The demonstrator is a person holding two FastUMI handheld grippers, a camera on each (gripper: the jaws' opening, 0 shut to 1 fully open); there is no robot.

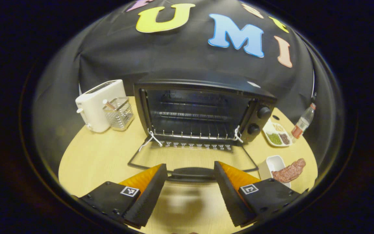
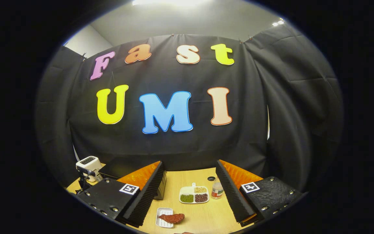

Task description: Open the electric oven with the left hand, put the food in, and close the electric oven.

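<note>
Flagging risks: oven [image 1: 203, 110] sits at 12 o'clock in the left gripper view, door [image 1: 190, 157] already dropped flat onto the table [image 1: 99, 156], handle [image 1: 192, 174] just ahead of the left claw [image 1: 190, 191], which is spread and pinching nothing. Right claw [image 2: 190, 191] is also spread and empty, aimed high. The food [image 2: 172, 217], a reddish-brown slab, lies half on a small white tray [image 2: 163, 213] at 6 o'clock in the right gripper view. My read:
- Slab overhangs the tray; an off-centre pinch could drag it onto the table.
- Carrying it in low could clip the open door or the rack [image 1: 193, 133].
- Sorted-beans plate [image 2: 194, 194] and bottle [image 2: 218, 190] near 12 of the tray; an overshoot knocks them.
</note>
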